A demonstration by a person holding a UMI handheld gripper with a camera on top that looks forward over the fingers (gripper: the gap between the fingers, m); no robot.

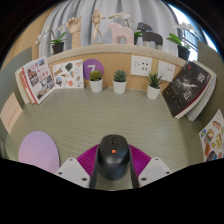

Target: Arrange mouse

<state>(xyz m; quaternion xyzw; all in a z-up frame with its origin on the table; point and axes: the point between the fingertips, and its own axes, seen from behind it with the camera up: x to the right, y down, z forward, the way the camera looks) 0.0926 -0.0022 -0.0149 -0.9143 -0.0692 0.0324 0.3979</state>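
Left of the mouse, a pale lilac round pad is seen on the green table; beyond it, magazines are propped. The mouse is held between the gripper fingers, pink pads pressed on both flanks: clenched on it. Three potted plants are lined up beyond the mouse, a book to its right. Carry step is judged in hand; next, placement is called for, likely toward the lilac pad, before release.
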